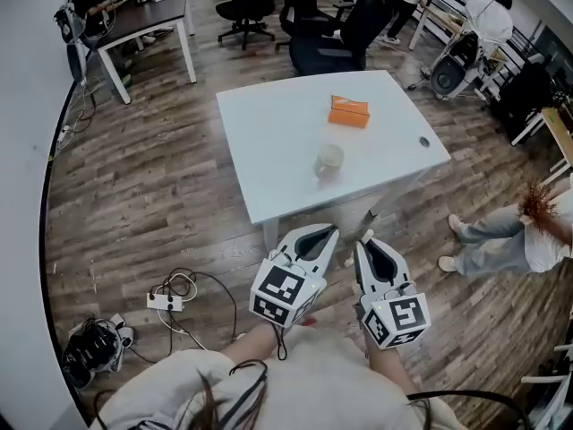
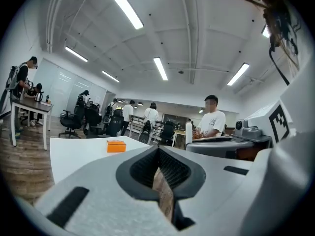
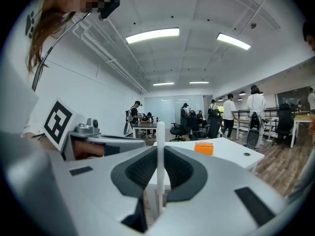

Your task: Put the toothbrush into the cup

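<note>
A pale cup (image 1: 329,160) stands on the white table (image 1: 269,141), toward its near edge. My right gripper (image 1: 366,244) is held below the table's front edge, shut on a white toothbrush (image 1: 368,236) whose end pokes out past the jaws. In the right gripper view the toothbrush (image 3: 160,146) stands as a thin upright rod between the closed jaws of that gripper (image 3: 160,157). My left gripper (image 1: 323,232) hovers beside it, shut with nothing in it; its jaws (image 2: 160,156) meet in the left gripper view. Both grippers are short of the table.
An orange box (image 1: 349,111) lies on the table behind the cup. A power strip with cables (image 1: 166,301) lies on the wood floor at left. A person (image 1: 519,231) sits on the floor at right. Office chairs (image 1: 322,25) and a desk (image 1: 148,16) stand behind.
</note>
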`<state>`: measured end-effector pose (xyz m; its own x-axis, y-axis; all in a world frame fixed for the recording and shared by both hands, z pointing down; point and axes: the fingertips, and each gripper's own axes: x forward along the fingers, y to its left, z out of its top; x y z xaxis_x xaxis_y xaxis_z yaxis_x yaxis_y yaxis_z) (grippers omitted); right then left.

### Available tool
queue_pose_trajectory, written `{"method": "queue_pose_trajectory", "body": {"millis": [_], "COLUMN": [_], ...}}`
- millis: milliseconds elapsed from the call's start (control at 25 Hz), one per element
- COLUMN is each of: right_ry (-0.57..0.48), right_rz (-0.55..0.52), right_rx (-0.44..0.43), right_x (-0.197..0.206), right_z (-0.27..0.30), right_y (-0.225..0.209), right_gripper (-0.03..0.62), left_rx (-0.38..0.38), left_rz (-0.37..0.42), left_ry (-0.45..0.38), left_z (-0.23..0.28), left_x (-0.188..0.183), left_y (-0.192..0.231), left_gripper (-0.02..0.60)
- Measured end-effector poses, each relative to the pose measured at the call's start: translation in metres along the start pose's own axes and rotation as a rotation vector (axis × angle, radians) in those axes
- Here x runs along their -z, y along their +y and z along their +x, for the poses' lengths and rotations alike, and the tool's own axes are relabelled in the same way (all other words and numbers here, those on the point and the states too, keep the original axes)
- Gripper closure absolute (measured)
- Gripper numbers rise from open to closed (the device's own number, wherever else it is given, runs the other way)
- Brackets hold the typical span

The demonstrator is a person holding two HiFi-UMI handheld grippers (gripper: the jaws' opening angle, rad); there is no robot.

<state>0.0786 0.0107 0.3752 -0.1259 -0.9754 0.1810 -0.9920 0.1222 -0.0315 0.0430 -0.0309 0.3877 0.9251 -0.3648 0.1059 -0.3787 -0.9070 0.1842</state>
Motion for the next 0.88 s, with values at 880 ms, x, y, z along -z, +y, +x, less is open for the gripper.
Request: {"method": "queue_pose_trajectory", "body": {"millis": [880], "right_ry": [-0.038], "right_rz": [-0.009], "right_rx": [-0.152], "right_x": [-0.037], "right_z": [0.164], "right_y": [-0.098], "right_gripper": [0.540], "left_rx": [-0.171], "left_rz": [-0.021], "left_ry": [0.024], "left_z": [0.119], "left_x": [-0.013], "left_y": [0.129], "left_gripper": [0.578]}}
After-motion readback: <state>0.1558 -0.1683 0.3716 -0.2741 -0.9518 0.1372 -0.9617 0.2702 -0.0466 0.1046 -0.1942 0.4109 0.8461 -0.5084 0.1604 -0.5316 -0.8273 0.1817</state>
